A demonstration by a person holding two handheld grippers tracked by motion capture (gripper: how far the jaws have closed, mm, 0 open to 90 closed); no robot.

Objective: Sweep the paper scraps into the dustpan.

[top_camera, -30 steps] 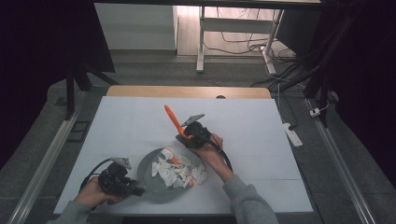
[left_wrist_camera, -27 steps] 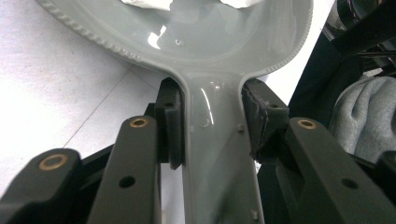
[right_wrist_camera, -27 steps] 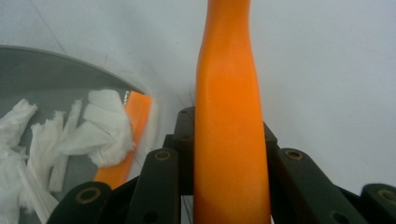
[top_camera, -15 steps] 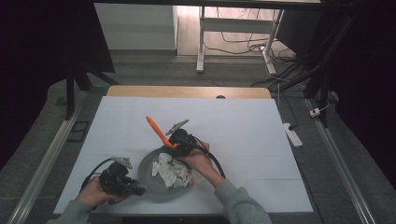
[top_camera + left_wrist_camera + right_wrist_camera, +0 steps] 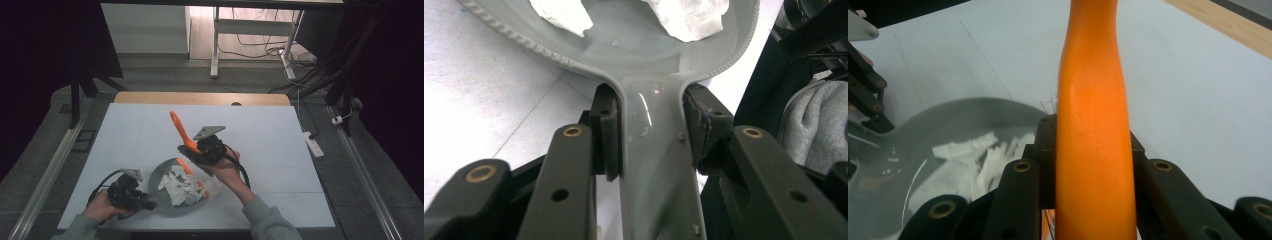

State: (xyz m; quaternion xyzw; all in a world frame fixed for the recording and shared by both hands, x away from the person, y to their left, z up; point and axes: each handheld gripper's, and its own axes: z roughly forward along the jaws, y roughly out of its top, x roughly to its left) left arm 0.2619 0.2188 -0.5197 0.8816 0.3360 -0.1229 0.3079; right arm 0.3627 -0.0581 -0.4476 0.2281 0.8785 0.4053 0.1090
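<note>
A grey dustpan [image 5: 159,176] lies near the table's front edge with torn white paper scraps [image 5: 177,186] in it. My left gripper [image 5: 144,200] is shut on the dustpan's handle [image 5: 654,165], and its pads [image 5: 606,135] press both sides of it. Just right of the pan, my right gripper [image 5: 194,150] is shut on a brush's orange handle [image 5: 177,127], which slants up and to the left. In the right gripper view the orange handle [image 5: 1095,125] rises between the jaws, with the dustpan [image 5: 948,120] and scraps [image 5: 973,160] at the lower left.
A white cover [image 5: 260,130] lies over the table, and a wooden strip [image 5: 200,97] shows along the far edge. A power strip [image 5: 312,144] lies on the floor to the right. Metal rails run along both sides of the table.
My right gripper swung the brush left over the pan, then came back right and a little up. The scraps shifted in the pan. The left gripper stayed put.
</note>
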